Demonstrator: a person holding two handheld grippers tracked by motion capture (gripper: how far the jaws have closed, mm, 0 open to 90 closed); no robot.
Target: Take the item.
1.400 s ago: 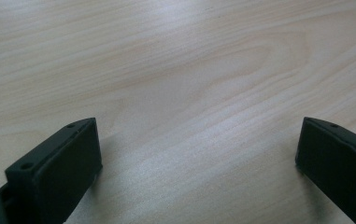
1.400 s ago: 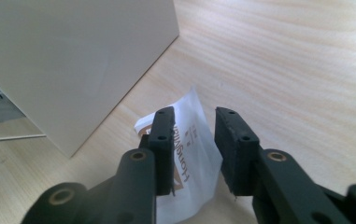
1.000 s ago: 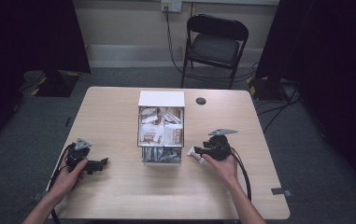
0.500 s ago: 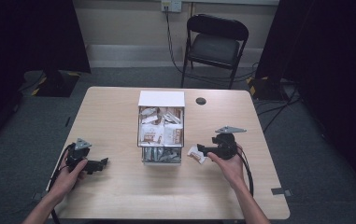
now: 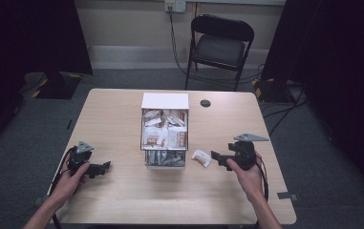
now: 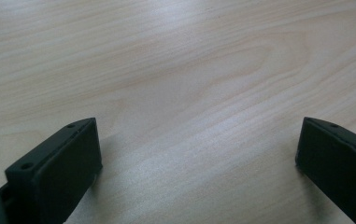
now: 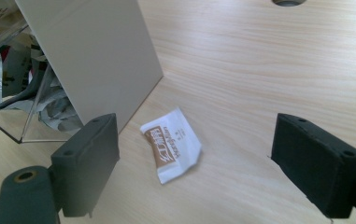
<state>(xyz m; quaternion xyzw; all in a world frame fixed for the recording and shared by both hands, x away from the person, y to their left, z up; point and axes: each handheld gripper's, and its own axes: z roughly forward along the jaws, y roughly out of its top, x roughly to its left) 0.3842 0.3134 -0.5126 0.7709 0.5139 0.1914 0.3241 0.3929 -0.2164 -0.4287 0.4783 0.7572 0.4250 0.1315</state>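
Right claw (image 5: 214, 157) gaping just short of a loose sachet (image 5: 201, 158) on the bench (image 5: 122, 119).

In the right gripper view the sachet (image 7: 172, 143) lies flat between the wide-apart jaws, close beside the white wall of the organiser box (image 7: 96, 56) that holds more packets. The step in hand looks like the approach to a pick: the next move calls for lowering the jaws to either side of the thin packet and pinching it off the wood. The left claw (image 5: 104, 166), jaws likewise apart, rests idle on bare bench, well apart from the box.
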